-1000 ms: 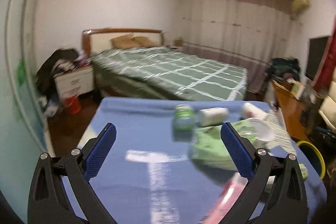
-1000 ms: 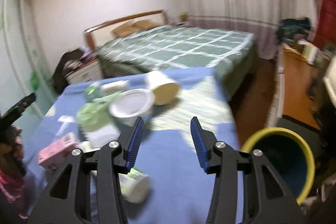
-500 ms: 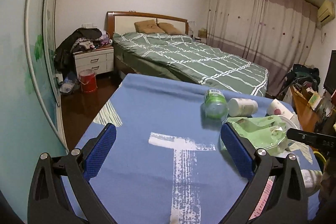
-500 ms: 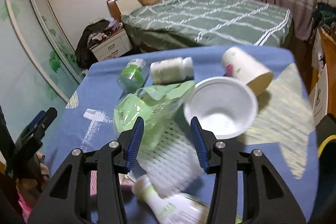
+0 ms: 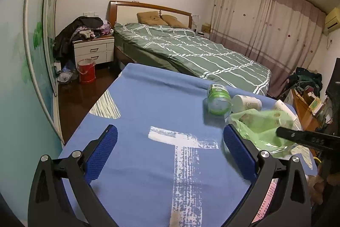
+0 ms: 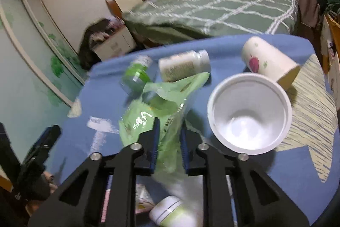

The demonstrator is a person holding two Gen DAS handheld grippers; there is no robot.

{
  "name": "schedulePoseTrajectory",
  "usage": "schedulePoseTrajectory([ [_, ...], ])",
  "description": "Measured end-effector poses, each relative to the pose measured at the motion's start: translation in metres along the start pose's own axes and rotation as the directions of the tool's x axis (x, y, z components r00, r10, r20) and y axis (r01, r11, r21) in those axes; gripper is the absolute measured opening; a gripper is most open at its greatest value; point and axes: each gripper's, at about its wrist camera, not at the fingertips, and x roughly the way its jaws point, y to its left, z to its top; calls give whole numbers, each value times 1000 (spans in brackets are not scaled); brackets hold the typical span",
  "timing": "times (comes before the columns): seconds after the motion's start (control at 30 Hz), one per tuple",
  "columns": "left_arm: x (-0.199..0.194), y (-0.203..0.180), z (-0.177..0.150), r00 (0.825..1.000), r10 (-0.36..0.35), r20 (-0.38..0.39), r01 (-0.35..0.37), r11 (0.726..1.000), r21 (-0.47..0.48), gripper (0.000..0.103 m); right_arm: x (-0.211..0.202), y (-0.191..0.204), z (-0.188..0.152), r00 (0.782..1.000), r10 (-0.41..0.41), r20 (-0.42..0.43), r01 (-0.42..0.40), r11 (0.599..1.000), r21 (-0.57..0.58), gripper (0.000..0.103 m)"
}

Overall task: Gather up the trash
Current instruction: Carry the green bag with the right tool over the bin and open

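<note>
Trash lies on a table under a blue cloth [image 5: 148,103]. My right gripper [image 6: 169,142] is closing its jaws, and a crumpled green plastic bag [image 6: 153,107] is pinched between the pads. Around the bag lie a green bottle [image 6: 137,73], a white pill bottle [image 6: 182,65], a white bowl [image 6: 248,112] and a tipped paper cup [image 6: 267,61]. A small white and green bottle [image 6: 170,212] lies under the gripper. My left gripper [image 5: 170,148] is open above bare cloth, left of the bag [image 5: 261,127] and the green bottle [image 5: 217,97].
A pink box [image 5: 267,199] lies at the near right of the table. Beyond the table stands a bed with a green checked cover [image 5: 191,50], with a nightstand [image 5: 93,50] and a red bucket [image 5: 86,70] on the floor to the left. A mirrored wardrobe [image 5: 31,56] lines the left wall.
My right gripper swung left from the table's right edge over the trash and its jaws closed on the green bag. My left gripper sank a little and stayed open.
</note>
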Motion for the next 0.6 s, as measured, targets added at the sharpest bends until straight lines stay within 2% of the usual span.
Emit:
schedulePoseTrajectory([
  [0.13,-3,-1,0,1000,7,13,-7,1000,12,98,-29,7,0,992,3,123,1,999,-35,8],
  [0.33,-4,-3,-1,1000,7,18,-7,1000,21,98,-87,6,-1,951,-45,306,61,997,-40,8],
  [0.4,-4,-3,-1,1000,8,14,-8,1000,22,98,-112,0,-6,920,-107,376,127,992,-28,8],
  [0.47,-4,-4,-1,1000,6,13,-6,1000,24,98,-139,-17,-15,881,-177,439,183,983,29,8],
  [0.53,-6,-5,-1,1000,3,15,-3,1000,26,98,-160,-41,-24,848,-244,471,217,970,112,8],
  [0.6,-7,-6,-1,1000,0,17,0,1000,27,98,-186,-78,-36,804,-346,483,263,936,232,8],
])
